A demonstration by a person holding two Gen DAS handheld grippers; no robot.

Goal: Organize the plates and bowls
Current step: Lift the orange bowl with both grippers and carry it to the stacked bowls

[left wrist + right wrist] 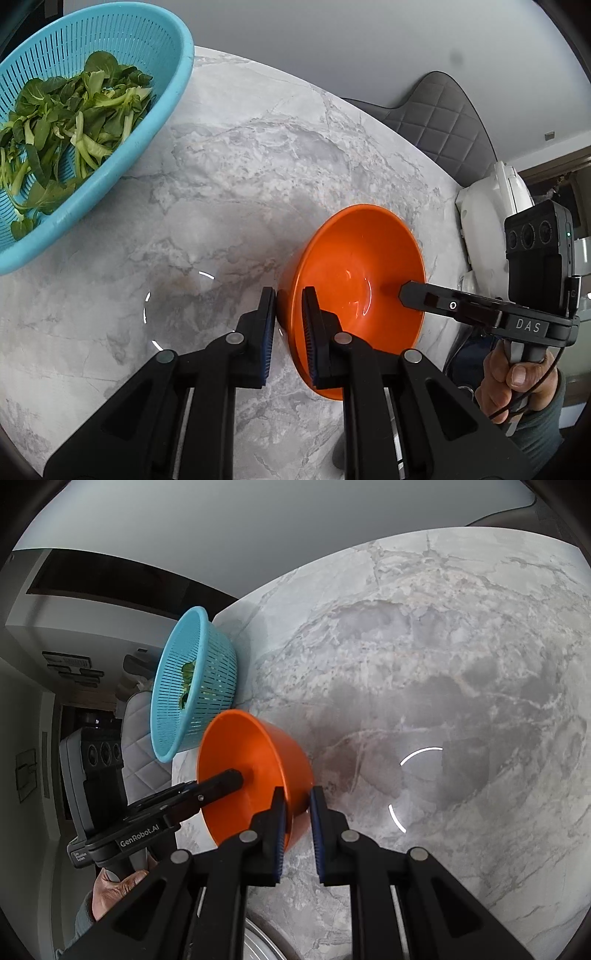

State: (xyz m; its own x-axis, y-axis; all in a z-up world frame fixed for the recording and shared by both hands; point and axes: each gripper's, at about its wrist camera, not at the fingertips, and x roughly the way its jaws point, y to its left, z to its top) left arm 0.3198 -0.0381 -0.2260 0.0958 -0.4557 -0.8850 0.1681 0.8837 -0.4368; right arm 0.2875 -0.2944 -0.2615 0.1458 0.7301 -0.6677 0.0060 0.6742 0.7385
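Note:
An orange bowl (351, 266) hangs tilted over the marble table (258, 166), gripped at two opposite sides of its rim. My left gripper (289, 314) is shut on the near rim, one pad inside the bowl and one outside. My right gripper (405, 293) comes in from the right with one finger inside the bowl; a hand (509, 387) holds its handle. In the right wrist view my right gripper (297, 805) is shut on the wall of the bowl (280, 757), and my left gripper (236, 775) clamps the far rim.
A blue colander (177, 96) of green leaves stands at the table's left; it also shows behind the bowl as the colander (192, 686). A grey quilted chair (443, 122) and a white appliance (487, 206) lie beyond the table edge. A silver rim (258, 941) shows at the bottom.

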